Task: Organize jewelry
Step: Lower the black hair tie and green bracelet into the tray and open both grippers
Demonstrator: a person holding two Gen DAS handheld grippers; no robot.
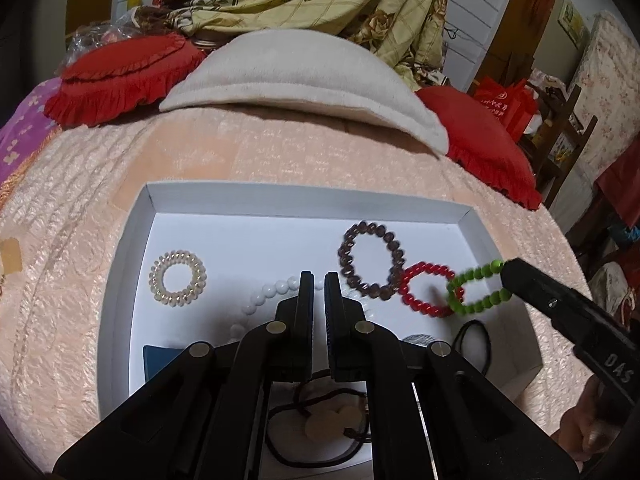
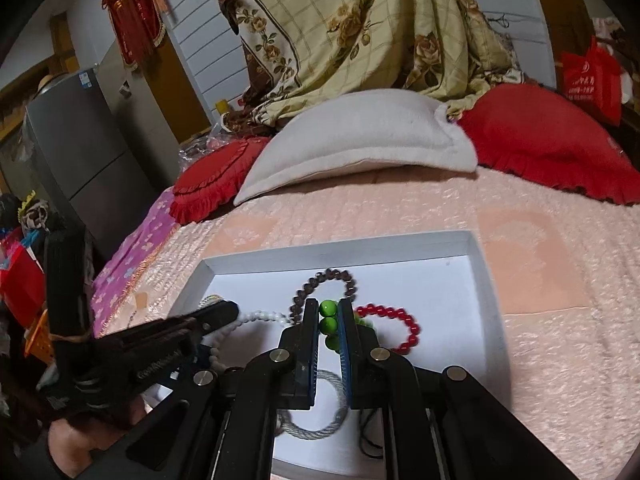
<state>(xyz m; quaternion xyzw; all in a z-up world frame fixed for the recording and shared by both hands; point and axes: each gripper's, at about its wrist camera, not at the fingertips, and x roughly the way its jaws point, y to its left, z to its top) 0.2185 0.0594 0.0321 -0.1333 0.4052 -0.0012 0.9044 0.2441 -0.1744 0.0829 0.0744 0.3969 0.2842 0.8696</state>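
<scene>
White tray [image 1: 148, 216] on the bed [image 1: 80, 208], holding: spiral hair tie [image 1: 178, 278], brown bead bracelet [image 1: 372, 260], red bead bracelet [image 1: 426, 294], white bead string [image 1: 272, 292] partly hidden, grey ring [image 2: 336, 412] and black cords [image 1: 476, 340] cut off. Left hand-held gripper [image 1: 319, 280]: fingers together, empty. Right hand-held gripper [image 2: 329, 322]: clamped on green bead bracelet [image 1: 476, 292] above the tray.

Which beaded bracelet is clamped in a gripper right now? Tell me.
The green bracelet: the right gripper is shut on its beads. The brown bracelet, red bracelet and white bracelet lie loose in the white tray.
</scene>
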